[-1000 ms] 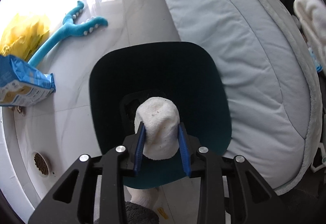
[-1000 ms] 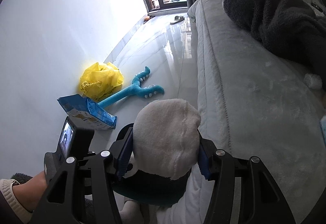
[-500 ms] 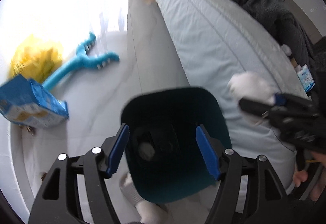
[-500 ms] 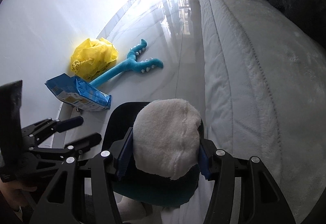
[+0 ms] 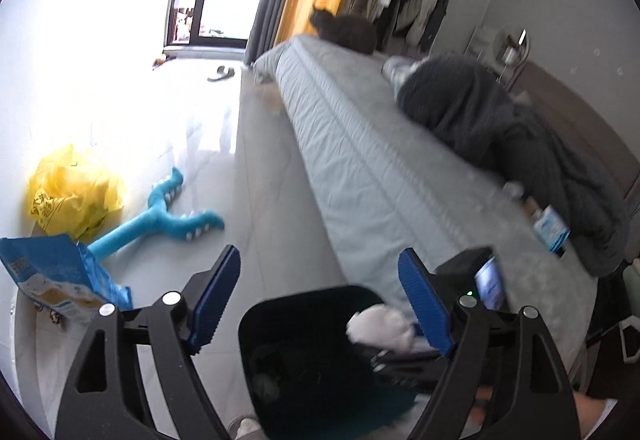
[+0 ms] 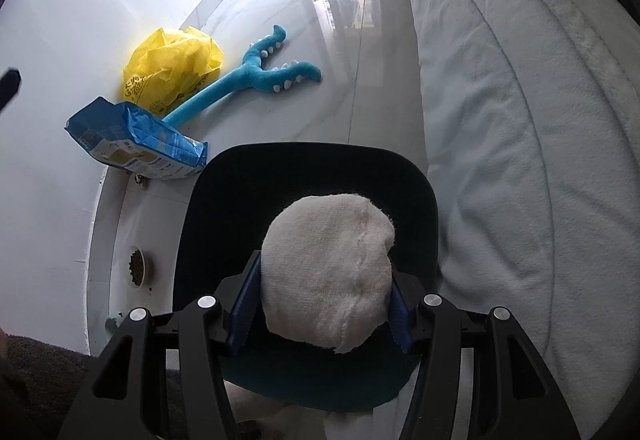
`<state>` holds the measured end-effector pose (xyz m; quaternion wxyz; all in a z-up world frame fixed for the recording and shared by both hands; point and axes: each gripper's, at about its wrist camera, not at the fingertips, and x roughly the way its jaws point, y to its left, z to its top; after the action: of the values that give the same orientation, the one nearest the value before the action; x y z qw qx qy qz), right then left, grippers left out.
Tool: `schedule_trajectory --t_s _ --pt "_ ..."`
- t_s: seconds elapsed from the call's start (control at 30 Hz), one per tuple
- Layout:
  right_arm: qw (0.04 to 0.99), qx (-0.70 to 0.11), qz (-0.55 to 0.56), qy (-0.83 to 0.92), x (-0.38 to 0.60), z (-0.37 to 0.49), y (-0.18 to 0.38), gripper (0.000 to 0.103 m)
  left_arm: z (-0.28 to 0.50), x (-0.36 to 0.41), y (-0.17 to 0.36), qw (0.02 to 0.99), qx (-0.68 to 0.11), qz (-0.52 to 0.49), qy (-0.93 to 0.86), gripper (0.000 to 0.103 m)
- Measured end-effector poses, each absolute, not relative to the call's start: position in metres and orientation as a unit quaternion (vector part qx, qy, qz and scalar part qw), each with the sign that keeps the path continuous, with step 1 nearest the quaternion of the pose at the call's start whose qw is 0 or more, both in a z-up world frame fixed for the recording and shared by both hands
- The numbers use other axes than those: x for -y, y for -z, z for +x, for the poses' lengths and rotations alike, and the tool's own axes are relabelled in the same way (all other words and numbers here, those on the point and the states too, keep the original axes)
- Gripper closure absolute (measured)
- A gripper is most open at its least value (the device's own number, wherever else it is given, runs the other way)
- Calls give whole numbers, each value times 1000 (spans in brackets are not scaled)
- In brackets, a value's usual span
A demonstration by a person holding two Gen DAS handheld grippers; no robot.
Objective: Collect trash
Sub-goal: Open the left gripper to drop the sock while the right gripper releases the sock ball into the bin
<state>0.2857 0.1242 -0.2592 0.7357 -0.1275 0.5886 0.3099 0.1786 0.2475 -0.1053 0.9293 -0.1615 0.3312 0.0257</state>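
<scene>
A dark bin (image 6: 312,167) stands on the floor beside the bed. My right gripper (image 6: 325,276) points down over its mouth, shut on a white cloth wad (image 6: 328,240). In the left wrist view my left gripper (image 5: 318,260) hangs higher above the bin (image 5: 304,320), its jaws opening with nothing between them. There the right gripper's white wad (image 5: 380,324) shows at the bin's right rim. A pale lump (image 5: 266,386) lies blurred inside the bin.
A yellow plastic bag (image 6: 172,67), a blue packet (image 6: 136,147) and a teal plush toy (image 6: 256,75) lie on the floor by the wall. A pet food bowl (image 6: 138,266) sits left of the bin. The bed (image 6: 520,119) fills the right, with a dark blanket (image 5: 500,127) and a small blue pack (image 5: 552,228).
My left gripper let go of its white wad over the bin, opened wide, rose and tilted up. My right gripper came down over the bin with its wad still held.
</scene>
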Motion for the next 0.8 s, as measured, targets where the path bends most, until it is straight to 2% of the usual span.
schedule_trajectory --t_s 0.2,0.27,0.37,0.6,0.8 --pt "730 -591 -152 -308 -124 279 261 43 179 -240 82 945 -293 -141 -33 18" --pt "731 -588 -152 -311 -123 278 258 34 178 -238 80 946 -290 -140 -35 18" --pt "733 -582 -150 -318 -122 276 252 27 176 -236 74 950 -277 -137 -37 18" --pt "752 -554 -136 -331 -114 270 226 25 173 -221 57 961 -243 -125 -31 16" --pt "792 -490 -140 -337 -86 266 186 24 174 -198 41 968 -219 -121 -15 16"
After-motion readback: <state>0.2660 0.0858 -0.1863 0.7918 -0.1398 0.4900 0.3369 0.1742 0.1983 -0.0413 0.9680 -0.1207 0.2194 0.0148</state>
